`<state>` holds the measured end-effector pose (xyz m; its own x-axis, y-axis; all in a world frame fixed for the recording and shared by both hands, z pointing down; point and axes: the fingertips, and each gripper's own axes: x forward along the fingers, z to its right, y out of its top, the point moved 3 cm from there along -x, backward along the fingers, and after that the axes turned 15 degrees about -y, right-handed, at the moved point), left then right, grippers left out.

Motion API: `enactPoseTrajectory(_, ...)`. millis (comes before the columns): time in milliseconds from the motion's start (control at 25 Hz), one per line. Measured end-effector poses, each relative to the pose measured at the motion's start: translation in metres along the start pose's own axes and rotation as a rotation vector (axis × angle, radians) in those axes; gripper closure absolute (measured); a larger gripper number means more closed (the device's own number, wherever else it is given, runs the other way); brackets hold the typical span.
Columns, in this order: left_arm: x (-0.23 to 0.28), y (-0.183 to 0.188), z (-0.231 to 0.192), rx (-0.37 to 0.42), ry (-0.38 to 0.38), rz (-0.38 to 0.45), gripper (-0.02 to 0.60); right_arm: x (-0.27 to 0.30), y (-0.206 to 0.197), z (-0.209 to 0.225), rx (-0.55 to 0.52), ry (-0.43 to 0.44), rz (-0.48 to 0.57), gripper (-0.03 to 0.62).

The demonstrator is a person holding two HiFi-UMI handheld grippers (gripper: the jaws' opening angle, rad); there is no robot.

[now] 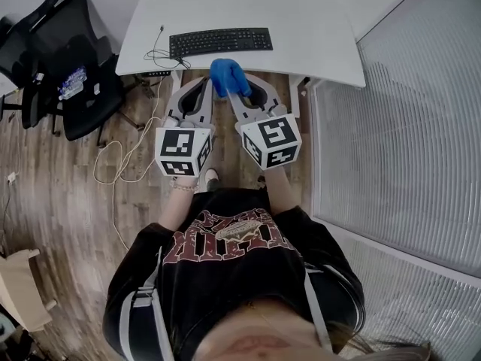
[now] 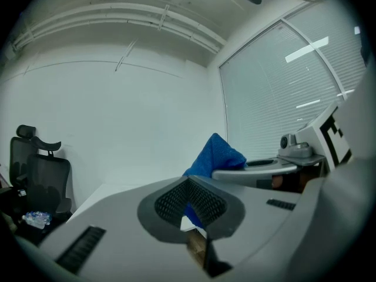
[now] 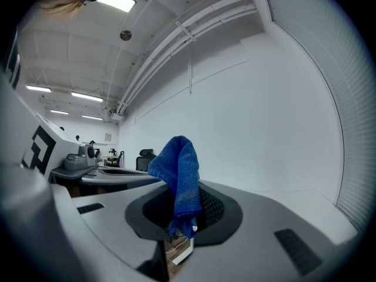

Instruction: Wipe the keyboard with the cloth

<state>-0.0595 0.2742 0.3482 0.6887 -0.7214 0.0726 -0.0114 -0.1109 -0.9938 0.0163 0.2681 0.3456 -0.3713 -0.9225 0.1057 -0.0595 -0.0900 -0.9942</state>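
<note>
While the person stands short of the desk [image 1: 316, 28], the stations read as follows.

Right gripper [image 1: 234, 90]: jaws pressed together, pinching the cloth at the tips.
Cloth [image 1: 229, 76]: blue and bunched. It is held in the air at the desk's near edge and folds over the right gripper's tips. A loose end hangs below the pads in the right gripper view.
Left gripper [image 1: 204, 87]: jaws closed tip to tip with nothing between them. It sits just beside the right gripper, at its 9 o'clock.
Keyboard [image 1: 220, 42]: black, lying flat on the desk at 12 o'clock from the cloth and apart from it.
Cable [image 1: 155, 51]: thin and dark, lying on the desk at the keyboard's 9 o'clock.
Desk: white top.
Office chair [image 1: 75, 66]: black, at 10 o'clock from the left gripper, standing on the wood floor [image 1: 68, 194].
Blinds [image 1: 406, 126]: pale slats at 3 o'clock from the right gripper.
</note>
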Motion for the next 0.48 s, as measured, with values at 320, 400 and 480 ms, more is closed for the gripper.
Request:
enactPoseTrajectory(320,0.004,-0.006,-0.051,-0.008,-0.03,-0.017,0.546,0.05,0.0,-0.015,0.016,-0.025,-0.007,0.53)
enactPoseTrajectory(400,0.004,-0.007,-0.062,-0.011,-0.032,-0.021,0.546,0.059,0.002,-0.018,0.023,-0.03,-0.004,0.53)
enactPoseTrajectory(480,0.005,-0.008,-0.073,-0.017,-0.034,-0.024,0.546,0.069,0.001,-0.021,0.021,-0.033,-0.011,0.53)
